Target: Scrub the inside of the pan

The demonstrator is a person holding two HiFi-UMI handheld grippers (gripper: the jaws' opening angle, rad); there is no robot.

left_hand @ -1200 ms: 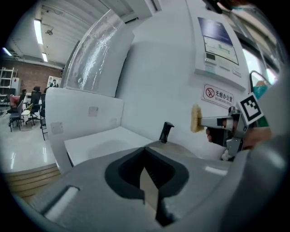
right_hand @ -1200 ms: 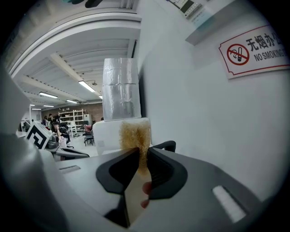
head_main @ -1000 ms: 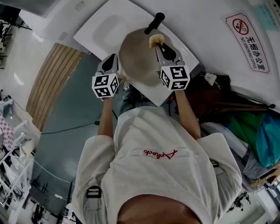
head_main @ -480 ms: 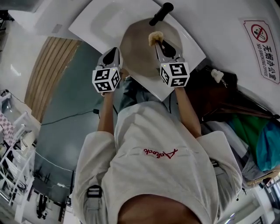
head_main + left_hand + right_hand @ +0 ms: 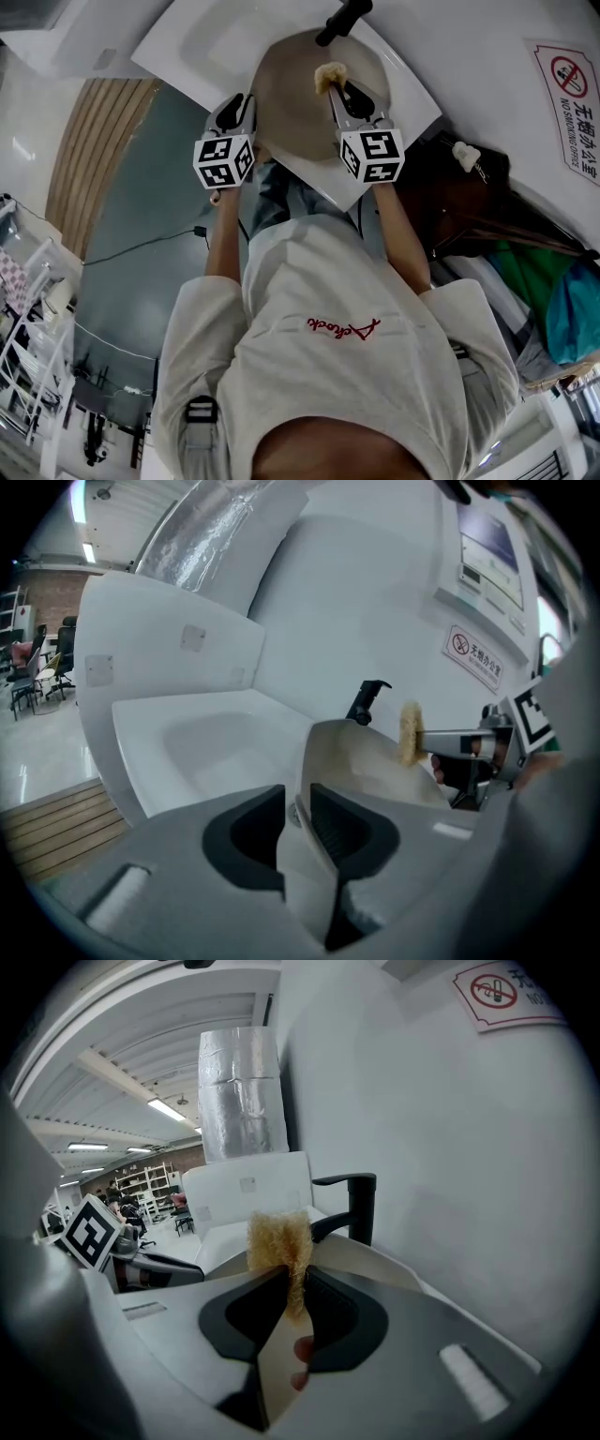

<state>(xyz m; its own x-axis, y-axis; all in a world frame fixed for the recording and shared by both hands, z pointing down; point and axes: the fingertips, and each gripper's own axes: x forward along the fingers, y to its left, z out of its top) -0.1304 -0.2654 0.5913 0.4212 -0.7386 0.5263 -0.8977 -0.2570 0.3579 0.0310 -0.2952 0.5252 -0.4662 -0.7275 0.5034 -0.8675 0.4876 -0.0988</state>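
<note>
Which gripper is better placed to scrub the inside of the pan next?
Right. The right gripper holds the scrub pad over the inside of the pan; the left gripper is shut on its rim, steadying it.

Pan (image 5: 291, 103): the inner surface was matt, smooth and beige, with a coated look rather than bare metal. Its handle (image 5: 339, 21) was matt black. Scrubber (image 5: 277, 1239): coarse, fibrous, straw-coloured and rough. The white counter (image 5: 202, 47) was smooth and faintly glossy out to its near corner. Left gripper (image 5: 298, 816) and right gripper (image 5: 298, 1299) had matt grey plastic shells and black matt pads. The duct (image 5: 242, 1091) wore crinkled, shiny foil. Floor boards (image 5: 94, 159) were slatted wood with a dull finish.
</note>
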